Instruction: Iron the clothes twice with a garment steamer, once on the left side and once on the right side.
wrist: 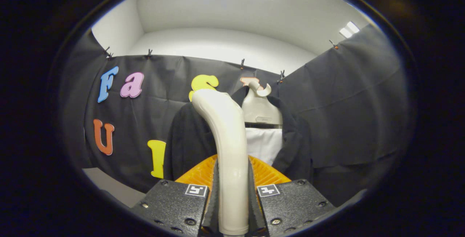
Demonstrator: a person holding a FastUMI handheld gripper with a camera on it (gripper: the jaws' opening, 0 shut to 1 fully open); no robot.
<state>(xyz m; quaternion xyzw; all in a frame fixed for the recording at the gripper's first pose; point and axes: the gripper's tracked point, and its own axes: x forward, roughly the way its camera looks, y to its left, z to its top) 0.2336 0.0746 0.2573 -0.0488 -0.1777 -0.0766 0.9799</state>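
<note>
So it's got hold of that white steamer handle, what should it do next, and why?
Probably carry the steamer forward toward one side of the dark jacket. The tool is shut on the steamer's handle, which stands upright between its fingers, and the jacket hangs on its hanger beyond them, apparently not yet touched by the steamer.

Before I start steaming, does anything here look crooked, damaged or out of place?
Nothing stands out. The claw is shut on the steamer handle, which rises upright between its fingers. Beyond it the dark jacket hangs evenly on its hanger over a white shirt.
</note>
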